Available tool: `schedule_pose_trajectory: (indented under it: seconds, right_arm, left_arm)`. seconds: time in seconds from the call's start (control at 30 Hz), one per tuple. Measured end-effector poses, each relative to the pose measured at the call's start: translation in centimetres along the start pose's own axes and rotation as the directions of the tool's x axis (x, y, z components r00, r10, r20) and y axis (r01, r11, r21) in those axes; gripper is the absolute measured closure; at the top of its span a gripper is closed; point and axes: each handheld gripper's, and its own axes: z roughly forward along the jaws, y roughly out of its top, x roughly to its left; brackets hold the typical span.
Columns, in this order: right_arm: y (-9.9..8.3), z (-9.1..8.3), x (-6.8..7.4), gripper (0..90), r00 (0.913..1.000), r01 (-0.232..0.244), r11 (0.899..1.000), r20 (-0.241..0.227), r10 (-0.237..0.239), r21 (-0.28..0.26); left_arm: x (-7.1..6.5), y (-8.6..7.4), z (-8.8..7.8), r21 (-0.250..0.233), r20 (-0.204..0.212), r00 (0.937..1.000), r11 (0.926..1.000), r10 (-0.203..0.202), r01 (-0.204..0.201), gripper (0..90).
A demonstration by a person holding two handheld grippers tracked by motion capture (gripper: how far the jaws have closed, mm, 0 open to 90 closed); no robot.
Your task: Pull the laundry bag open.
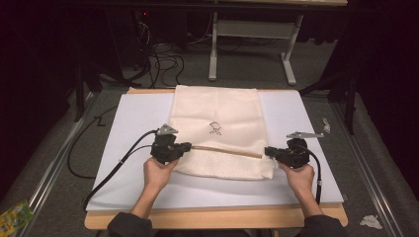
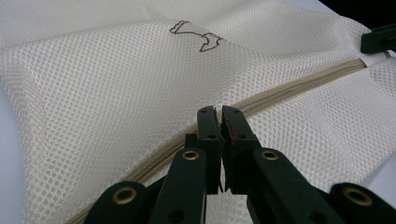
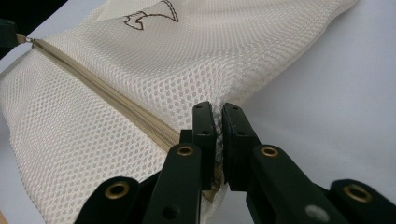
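One cream-coloured mesh laundry bag lies flat at the centre of the high view, on one white board that covers a wooden-edged table. The bag carries one small dark embroidered outline figure near its middle and one tan zipper that runs across its lower part from left to right, slanting slightly downward toward the right of the frame.

Two black two-jaw grippers work the bag, one in each of the person's two hands. The left gripper sits at the bag's left edge, at the left end of the zipper; in the left gripper view its jaws stand closed to a narrow slit right on the zipper line, pinching something small there, though what exactly is between the pads cannot be told. The right gripper sits at the bag's right edge, at the other end of the zipper; in the right gripper view its jaws are pressed together on the mesh at the corner where the zipper ends.

On the floor, one green packet lies at the lower left of the high view, and two crumpled white scraps lie at the right, one lower and one higher.
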Motion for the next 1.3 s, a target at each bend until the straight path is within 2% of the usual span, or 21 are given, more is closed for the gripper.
schedule_pose_trajectory:
  seconds: [0.67, 1.1, 1.3]
  right_arm:
    - [0.0, 0.0, 0.0, 86.4, 1.0000, -0.003, 1.000, 0.002, 0.003, 0.002]
    - [0.1, 0.1, 0.0, 86.3, 1.0000, 0.002, 1.000, 0.004, -0.002, -0.002]
    - [0.3, 0.1, 0.2, 86.3, 0.9999, 0.013, 1.000, 0.010, -0.013, -0.009]
  left_arm:
    - [0.8, -0.2, -0.7, -0.006, -0.012, 0.9998, 0.9999, -0.012, 0.012, 86.9]
    - [1.5, -0.3, -1.6, -0.019, -0.038, 0.9991, 0.9997, -0.019, 0.018, 86.9]
    - [1.7, -0.5, -1.6, -0.019, -0.033, 0.9991, 0.9995, -0.027, 0.026, 86.9]
